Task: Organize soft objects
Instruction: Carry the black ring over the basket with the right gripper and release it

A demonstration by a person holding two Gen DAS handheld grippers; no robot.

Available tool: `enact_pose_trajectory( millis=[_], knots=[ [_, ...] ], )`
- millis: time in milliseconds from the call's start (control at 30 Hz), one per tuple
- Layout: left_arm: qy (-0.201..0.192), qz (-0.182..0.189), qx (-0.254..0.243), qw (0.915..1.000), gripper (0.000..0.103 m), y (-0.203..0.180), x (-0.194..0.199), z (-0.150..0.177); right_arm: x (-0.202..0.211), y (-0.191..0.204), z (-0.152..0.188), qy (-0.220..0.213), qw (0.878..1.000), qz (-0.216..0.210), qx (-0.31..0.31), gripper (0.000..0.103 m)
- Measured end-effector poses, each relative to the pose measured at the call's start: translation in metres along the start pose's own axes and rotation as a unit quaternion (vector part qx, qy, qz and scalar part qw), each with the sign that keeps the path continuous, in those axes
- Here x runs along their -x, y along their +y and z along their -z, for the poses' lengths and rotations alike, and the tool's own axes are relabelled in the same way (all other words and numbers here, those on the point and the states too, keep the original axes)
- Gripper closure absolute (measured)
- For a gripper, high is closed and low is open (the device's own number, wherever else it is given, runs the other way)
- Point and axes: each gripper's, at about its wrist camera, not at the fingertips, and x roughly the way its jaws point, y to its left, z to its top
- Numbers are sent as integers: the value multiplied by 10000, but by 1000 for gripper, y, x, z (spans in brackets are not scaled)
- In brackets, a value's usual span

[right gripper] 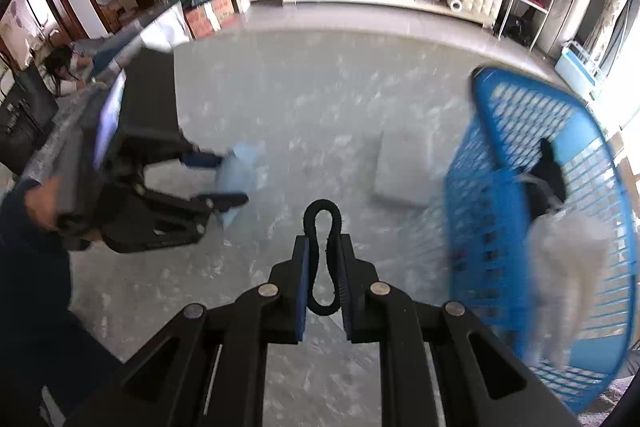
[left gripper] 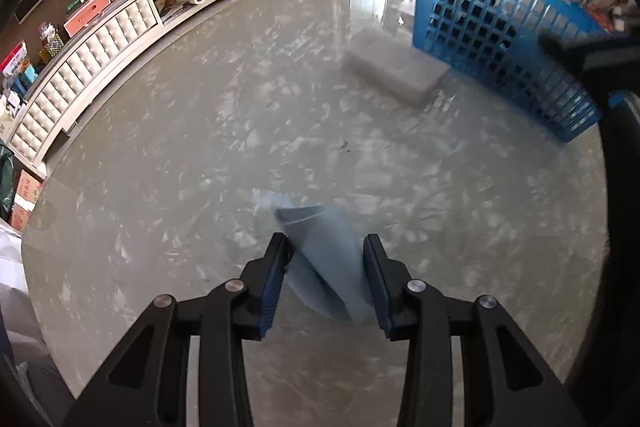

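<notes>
Left gripper [left gripper: 326,243], jaws half-spread around a limp pale-blue cloth [left gripper: 320,267]; grip uncertain, so it may slip. Right gripper [right gripper: 324,247], pinched on a black elastic loop [right gripper: 323,259]. Ahead-right: grey foam block [right gripper: 404,167], then blue plastic lattice basket [right gripper: 500,155] holding fuzzy white fabric [right gripper: 568,259].

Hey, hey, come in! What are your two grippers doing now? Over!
Left gripper around light blue cloth. Right gripper shut on black hair tie. Blue basket ahead-right; grey pad beside it.
</notes>
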Motion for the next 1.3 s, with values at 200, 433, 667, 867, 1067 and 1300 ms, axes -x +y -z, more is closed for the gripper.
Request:
enact_pose_trajectory(
  millis=[200, 433, 667, 867, 1067, 1300],
  knots=[
    [-81, 33, 122, 9999, 73, -13, 17, -3, 63, -33, -6, -408, 9989, 214, -40, 90],
    [-166, 76, 249, 9995, 73, -22, 35, -15, 86, -98, 1, -438, 9963, 633, -393, 90],
    [-160, 7, 310, 9994, 73, -35, 52, -22, 57, -138, 0, -292, 9946, 770, -628, 90],
    [-158, -11, 348, 9993, 73, -43, 60, -23, 33, -144, 1, -71, 9958, 617, -669, 90],
    [-189, 25, 374, 9991, 73, -49, 65, -25, 24, -140, 8, 157, 9967, 229, -756, 90],
    [-203, 95, 469, 9986, 73, -49, 67, -24, 4, -141, 15, 464, 9962, 162, -725, 91]
  ],
)
